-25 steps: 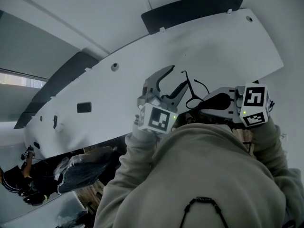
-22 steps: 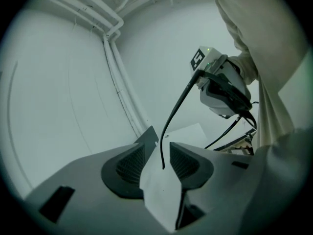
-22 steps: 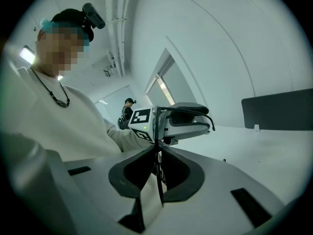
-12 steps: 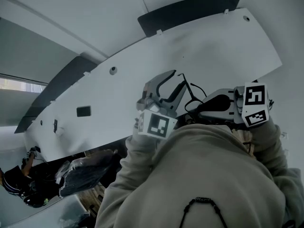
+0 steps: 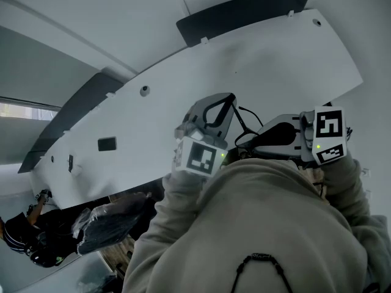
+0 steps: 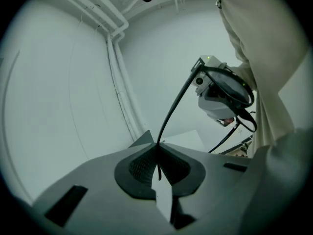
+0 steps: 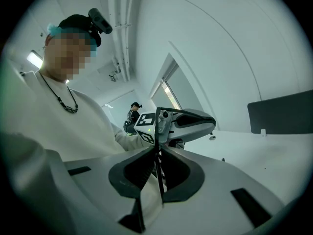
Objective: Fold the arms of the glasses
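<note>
The glasses (image 6: 174,107) look smooth, faintly glossy black; the left gripper (image 6: 157,148) is matt grey plastic with ribbed black pads (image 6: 141,166); the sleeve (image 5: 263,224) at six o'clock is beige cloth.

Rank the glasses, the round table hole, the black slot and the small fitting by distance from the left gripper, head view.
The left gripper has just been closing its jaws on the glasses.
1. glasses: in its jaws.
2. round hole: on the table, up-left.
3. black slot: farther left.
4. small fitting: far left end.
</note>
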Available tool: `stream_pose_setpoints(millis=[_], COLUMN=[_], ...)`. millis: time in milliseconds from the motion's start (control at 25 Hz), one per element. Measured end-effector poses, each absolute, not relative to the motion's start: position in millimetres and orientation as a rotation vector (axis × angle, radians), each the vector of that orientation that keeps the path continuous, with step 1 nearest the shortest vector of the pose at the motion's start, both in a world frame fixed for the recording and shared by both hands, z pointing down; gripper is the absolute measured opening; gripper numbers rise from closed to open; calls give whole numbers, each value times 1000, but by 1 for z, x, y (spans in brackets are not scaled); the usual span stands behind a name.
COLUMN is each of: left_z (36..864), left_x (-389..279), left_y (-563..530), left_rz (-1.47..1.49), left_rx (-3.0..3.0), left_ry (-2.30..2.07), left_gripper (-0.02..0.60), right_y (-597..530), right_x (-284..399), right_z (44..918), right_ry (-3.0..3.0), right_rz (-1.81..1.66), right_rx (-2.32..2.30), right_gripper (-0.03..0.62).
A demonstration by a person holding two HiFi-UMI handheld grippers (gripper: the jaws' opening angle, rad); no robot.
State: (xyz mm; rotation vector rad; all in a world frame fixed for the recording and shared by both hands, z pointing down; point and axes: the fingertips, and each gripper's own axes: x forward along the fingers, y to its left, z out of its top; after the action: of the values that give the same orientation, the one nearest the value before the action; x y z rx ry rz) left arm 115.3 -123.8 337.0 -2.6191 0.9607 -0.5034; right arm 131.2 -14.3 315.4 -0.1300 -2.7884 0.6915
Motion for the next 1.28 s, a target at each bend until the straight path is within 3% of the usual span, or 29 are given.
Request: stream_pose_setpoints(millis=[1280], left_z=[324], left_x=[119], left_y=[-63], left_rz=[-17], left_rx=[-3165], left_ry=[725], left_gripper=[9], right_y=[-12], right_x=[103], right_z=[279], right_ry=[-2965], right_rz=[491], right_rx=[-155], right_gripper=[58])
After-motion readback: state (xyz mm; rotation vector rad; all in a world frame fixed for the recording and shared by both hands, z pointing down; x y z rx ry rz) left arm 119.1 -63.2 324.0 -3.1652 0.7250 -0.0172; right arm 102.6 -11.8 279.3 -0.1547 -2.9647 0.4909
